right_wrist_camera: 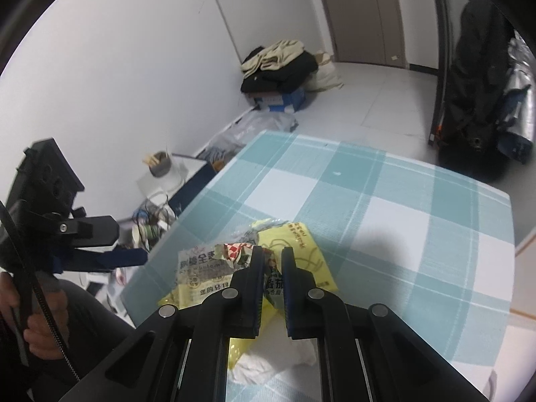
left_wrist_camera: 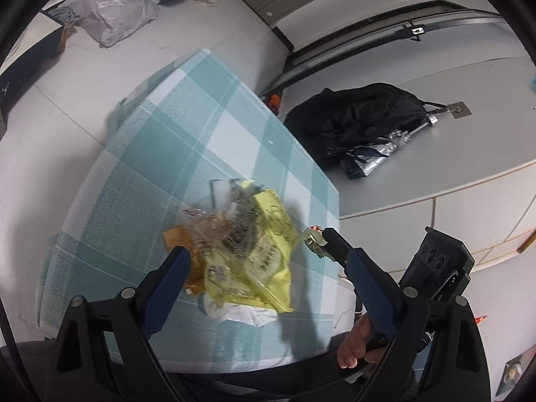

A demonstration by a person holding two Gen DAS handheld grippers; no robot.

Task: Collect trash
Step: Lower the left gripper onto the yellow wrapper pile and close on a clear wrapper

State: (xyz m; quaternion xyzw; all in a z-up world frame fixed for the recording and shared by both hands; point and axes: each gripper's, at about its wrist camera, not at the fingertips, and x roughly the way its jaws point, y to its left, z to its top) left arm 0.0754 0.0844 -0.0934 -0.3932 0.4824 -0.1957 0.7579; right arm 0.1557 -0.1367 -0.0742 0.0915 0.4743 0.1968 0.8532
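Note:
A heap of trash lies on the teal checked table [left_wrist_camera: 187, 127]: a yellow wrapper [left_wrist_camera: 264, 254], a clear printed bag [left_wrist_camera: 214, 231], an orange piece [left_wrist_camera: 176, 238] and white tissue [left_wrist_camera: 248, 315]. My left gripper [left_wrist_camera: 268, 258] is open, its fingers on either side of the heap, just above it. My right gripper [right_wrist_camera: 270, 254] is shut on a small crumpled wrapper [right_wrist_camera: 234, 251], held over the heap; it shows in the left wrist view [left_wrist_camera: 315, 239] at the table's right edge. The yellow wrapper [right_wrist_camera: 301, 244] and tissue [right_wrist_camera: 268, 361] lie below it.
A black backpack [left_wrist_camera: 361, 120] and a silver folded item [left_wrist_camera: 372, 157] lie on the floor beyond the table. A white plastic bag [left_wrist_camera: 114, 13] and a pile of clothes on a box [right_wrist_camera: 281, 67] sit by the wall. A small stand with a cup [right_wrist_camera: 160, 167] is left of the table.

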